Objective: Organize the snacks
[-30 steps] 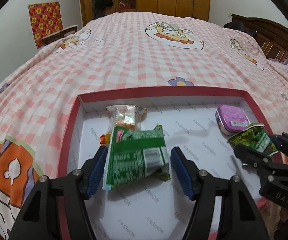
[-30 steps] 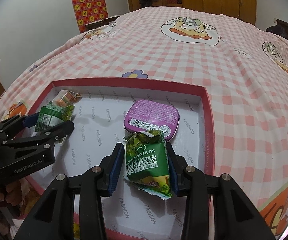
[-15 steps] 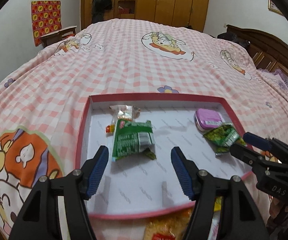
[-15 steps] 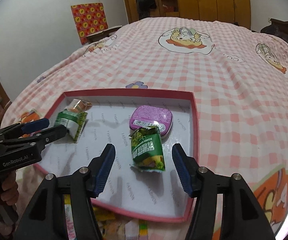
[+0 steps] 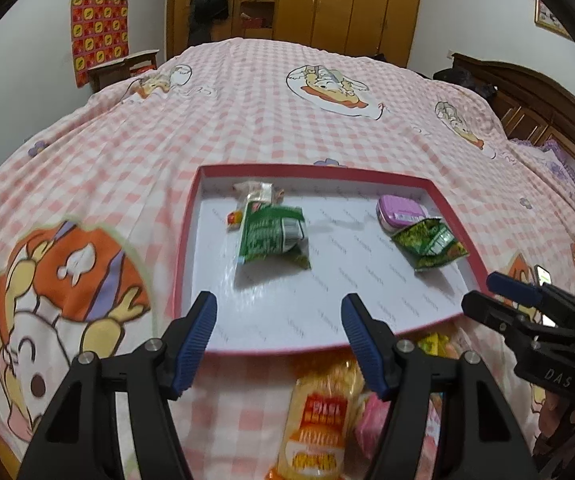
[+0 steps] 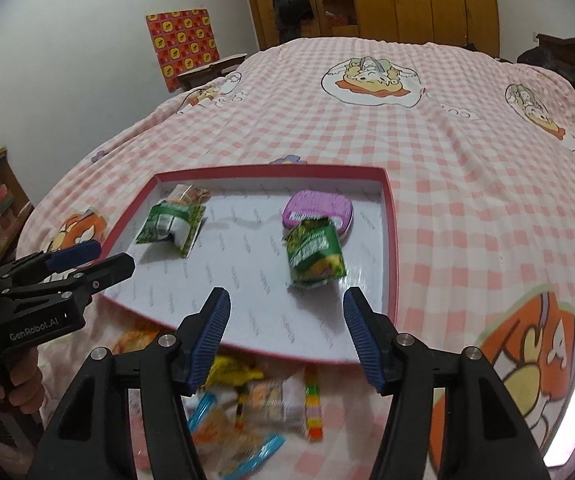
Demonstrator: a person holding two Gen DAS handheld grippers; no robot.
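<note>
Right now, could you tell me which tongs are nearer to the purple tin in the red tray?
The right tongs. They hover over the tray's near edge, on the side where the purple tin lies. The left tongs hover near the tray's opposite side.

Count from my two wrist views. One red-rimmed box. Inside it: two green snack packets, one purple tin, one clear-wrapped snack. Outside the near rim: one yellow packet, plus a blurred pile of loose snacks, perhaps five or six.
</note>
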